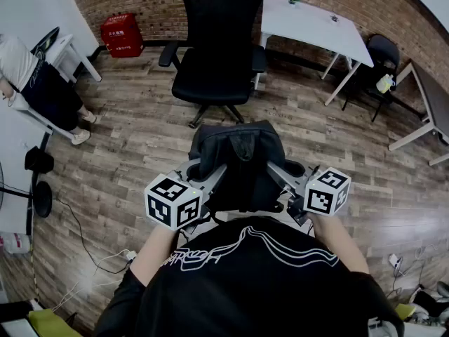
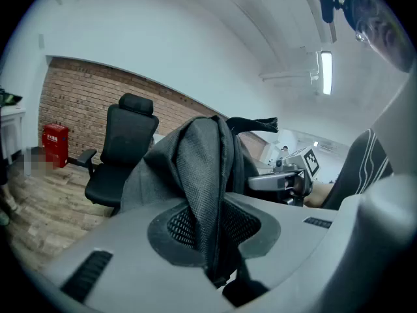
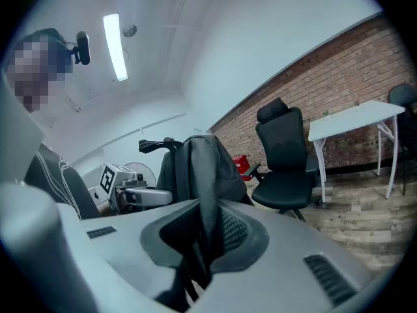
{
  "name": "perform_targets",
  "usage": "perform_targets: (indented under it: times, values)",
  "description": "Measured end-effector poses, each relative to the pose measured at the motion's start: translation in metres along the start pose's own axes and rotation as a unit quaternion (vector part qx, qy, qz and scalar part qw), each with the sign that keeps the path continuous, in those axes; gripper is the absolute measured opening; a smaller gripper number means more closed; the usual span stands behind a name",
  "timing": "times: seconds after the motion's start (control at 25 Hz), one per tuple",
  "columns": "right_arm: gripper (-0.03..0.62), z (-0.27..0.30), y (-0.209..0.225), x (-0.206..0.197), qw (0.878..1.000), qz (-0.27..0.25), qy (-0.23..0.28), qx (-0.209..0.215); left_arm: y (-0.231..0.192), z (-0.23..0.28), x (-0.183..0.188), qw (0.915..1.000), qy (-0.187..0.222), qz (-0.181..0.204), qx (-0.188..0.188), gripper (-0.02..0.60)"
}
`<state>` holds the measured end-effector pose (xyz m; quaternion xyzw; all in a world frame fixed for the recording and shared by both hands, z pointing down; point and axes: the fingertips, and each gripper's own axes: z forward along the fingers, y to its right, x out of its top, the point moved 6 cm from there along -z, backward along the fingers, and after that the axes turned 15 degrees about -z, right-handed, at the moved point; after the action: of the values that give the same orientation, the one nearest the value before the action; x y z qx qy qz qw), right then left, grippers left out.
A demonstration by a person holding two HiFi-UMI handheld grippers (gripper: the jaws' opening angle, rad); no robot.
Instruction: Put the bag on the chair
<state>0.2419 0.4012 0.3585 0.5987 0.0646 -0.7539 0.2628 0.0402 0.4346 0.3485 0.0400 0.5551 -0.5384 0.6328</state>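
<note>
A dark grey backpack (image 1: 238,161) hangs in the air in front of me, held from both sides. My left gripper (image 1: 210,182) is shut on one of its mesh shoulder straps (image 2: 202,194). My right gripper (image 1: 275,177) is shut on the other strap (image 3: 207,201). The black office chair (image 1: 217,44) stands on the wooden floor just beyond the bag, seat toward me and bare. In the left gripper view the chair (image 2: 120,155) is left of the bag; in the right gripper view the chair (image 3: 285,162) is to its right.
A white table (image 1: 316,27) stands at the back right against the brick wall, with a smaller dark chair (image 1: 375,69) beside it. A red box (image 1: 121,34) sits at the back left. A person (image 1: 31,83) stands at the left edge. Cables (image 1: 91,258) lie on the floor at lower left.
</note>
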Motion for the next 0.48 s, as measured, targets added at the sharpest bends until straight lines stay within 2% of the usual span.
perform_targets:
  times: [0.48]
  values:
    - [0.046,0.019,-0.014,0.002,1.000,0.014,0.000,0.005,-0.012,-0.021,0.002,0.9999,0.000,0.006,0.009,0.091]
